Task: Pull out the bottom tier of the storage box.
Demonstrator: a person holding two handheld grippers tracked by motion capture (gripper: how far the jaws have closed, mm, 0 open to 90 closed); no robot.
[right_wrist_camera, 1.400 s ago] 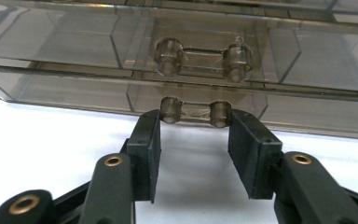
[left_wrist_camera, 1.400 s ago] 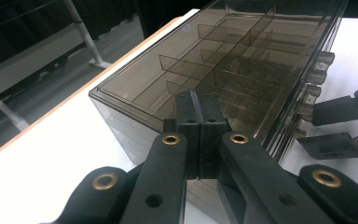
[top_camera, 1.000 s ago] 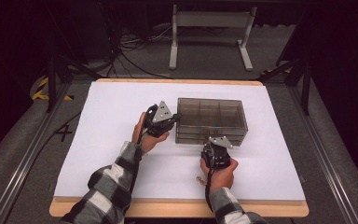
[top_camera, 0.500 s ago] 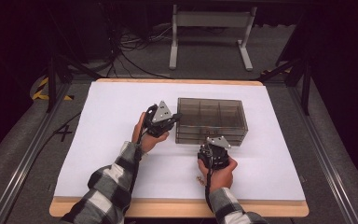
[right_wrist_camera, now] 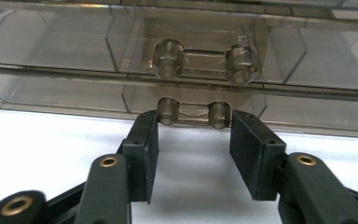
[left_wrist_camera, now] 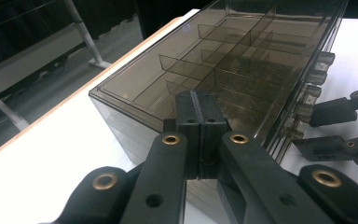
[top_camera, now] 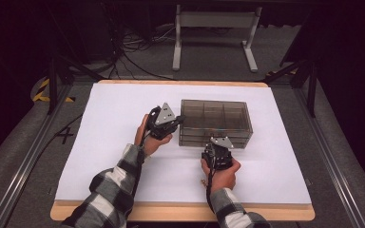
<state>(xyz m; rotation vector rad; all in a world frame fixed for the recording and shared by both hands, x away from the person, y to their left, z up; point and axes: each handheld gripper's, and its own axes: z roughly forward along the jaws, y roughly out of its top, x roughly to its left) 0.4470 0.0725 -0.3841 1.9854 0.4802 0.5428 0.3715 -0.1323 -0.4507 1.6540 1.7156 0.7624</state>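
- Standing on the white table cover (top_camera: 114,142), toward its middle and right, the smoked clear drawer box (top_camera: 216,122) is the item being worked on; its inner dividers show through the top.
- The left gripper (top_camera: 173,124) rests at the left end of the box with its jaws fully closed and nothing between them. In the left gripper view the closed tips (left_wrist_camera: 200,123) lie against the top corner of that end, which reads as bracing the box; actual contact cannot be confirmed from this angle.
- The right gripper (top_camera: 220,148) sits at the front face of the box, pointed at the drawers.
- In the right gripper view the jaws stand partly open, one on each side of the lower drawer handle (right_wrist_camera: 193,112). They have just been closing somewhat, and the handle lies between them. The left pad appears to touch the left post of the handle; a small gap remains at the right post, so no firm grip is set.
- The upper drawer handle (right_wrist_camera: 203,58) is free.
- Status: approach and alignment are complete. All drawers look fully pushed in.
- Remaining, by judgement: close on the lower handle, pull the drawer out, and hold the box steady meanwhile.
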